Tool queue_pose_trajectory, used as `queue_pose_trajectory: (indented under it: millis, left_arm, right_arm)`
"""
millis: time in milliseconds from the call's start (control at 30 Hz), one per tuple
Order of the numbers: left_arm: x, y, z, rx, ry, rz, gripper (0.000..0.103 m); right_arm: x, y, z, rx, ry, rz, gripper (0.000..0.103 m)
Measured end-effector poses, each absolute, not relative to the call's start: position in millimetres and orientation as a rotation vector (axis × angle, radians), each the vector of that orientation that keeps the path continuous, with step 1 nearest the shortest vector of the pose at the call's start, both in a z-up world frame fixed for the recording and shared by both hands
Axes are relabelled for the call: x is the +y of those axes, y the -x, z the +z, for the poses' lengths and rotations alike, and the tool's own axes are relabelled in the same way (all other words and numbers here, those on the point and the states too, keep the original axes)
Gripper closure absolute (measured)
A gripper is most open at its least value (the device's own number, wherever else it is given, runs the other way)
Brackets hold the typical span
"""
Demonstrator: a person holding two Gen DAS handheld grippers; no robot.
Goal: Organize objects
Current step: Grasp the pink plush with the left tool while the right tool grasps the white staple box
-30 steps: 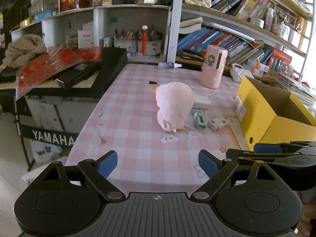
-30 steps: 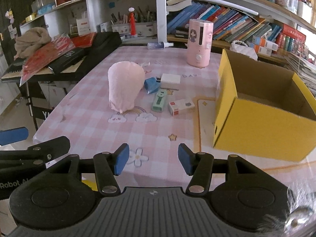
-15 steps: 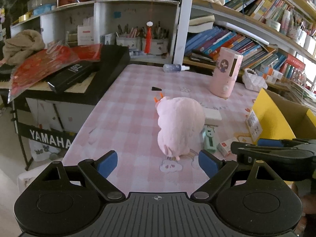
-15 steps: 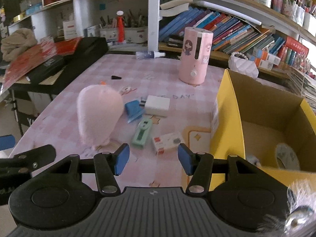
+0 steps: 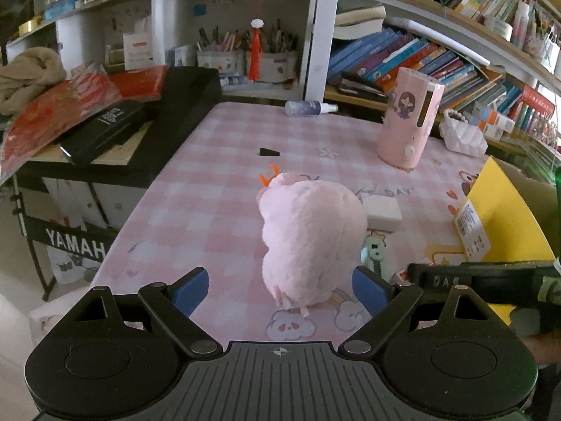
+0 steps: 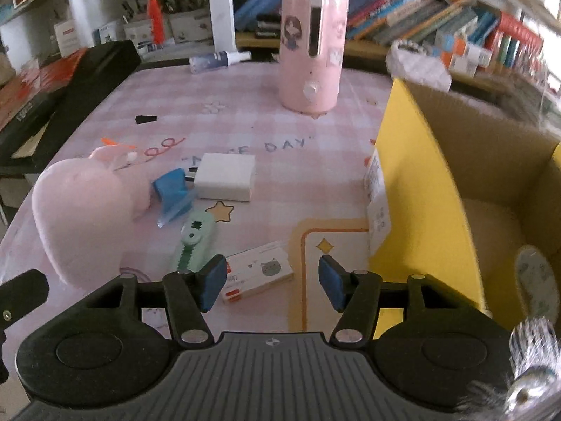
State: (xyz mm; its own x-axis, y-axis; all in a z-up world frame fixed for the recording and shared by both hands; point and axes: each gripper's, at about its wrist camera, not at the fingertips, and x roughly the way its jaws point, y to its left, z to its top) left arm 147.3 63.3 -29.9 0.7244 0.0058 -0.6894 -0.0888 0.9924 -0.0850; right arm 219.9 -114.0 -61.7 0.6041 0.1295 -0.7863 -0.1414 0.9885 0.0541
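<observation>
Closing in on the clutter w/ both tools empty: left gripper (image 5: pixel 280 289) has its jaws spread wide, nothing between them, lined up on the pink plush toy (image 5: pixel 310 242), which stands on the checked tablecloth (image 5: pixel 210 203) just ahead of the blue pads. Right gripper (image 6: pixel 268 282) is also open and holding nothing, hovering low over the small white-and-red box (image 6: pixel 259 275), w/ the mint green cutter (image 6: pixel 194 242) just to its left, then a blue clip (image 6: pixel 171 189) and white block (image 6: pixel 226 177) farther out. Yellow cardboard box (image 6: pixel 431 189) sits open to the right, a tape roll (image 6: pixel 536 280) already inside, so prob. the drop-off bin. Step looks like approach/pre-grasp, sorting barely begun. Next move, imo: left drops fwd so the pads straddle the plush, squeezes gently since it's soft & will squash; right dips onto the flat box, which lies low, so pads need to get near the cloth.
</observation>
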Motion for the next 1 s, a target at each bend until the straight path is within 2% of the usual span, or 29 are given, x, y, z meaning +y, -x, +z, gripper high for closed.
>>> queue_pose_trajectory:
  millis: [67,400,467,500,533,867,933,967,1000]
  left_arm:
    - [62,-153,-31,0.762,0.121,0.051,0.012]
    - [53,-177,-41,0.798,0.129,0.037,0.012]
    - [51,-182,-43,0.805,0.13,0.031,0.012]
    - [50,-184,-44,0.808,0.129,0.028,0.012]
    - [49,-187,-44,0.808,0.132,0.028,0.012]
    - [41,-215,-58,0.852,0.104,0.056,0.013]
    - [41,-217,-59,0.857,0.084,0.066,0.026]
    - [41,-216,-59,0.86,0.089,0.053,0.036]
    - [42,-215,-58,0.86,0.09,0.057,0.039]
  right_arm:
    - [-113,-223,-65,0.917,0.021,0.194,0.034]
    - [-105,-241,-85,0.99,0.085,0.244,0.033]
    - [-102,-240,-85,0.982,0.111,0.256,0.037]
    - [-103,-240,-84,0.973,0.111,0.267,0.047]
    - [-103,-242,-83,0.97,0.113,0.275,0.048]
    - [-108,-243,-77,0.931,0.139,0.311,0.049]
    - [-108,-241,-75,0.92,0.142,0.315,0.049]
    - [-109,-240,-74,0.914,0.144,0.315,0.049]
    - [-109,-239,-72,0.908,0.143,0.314,0.049]
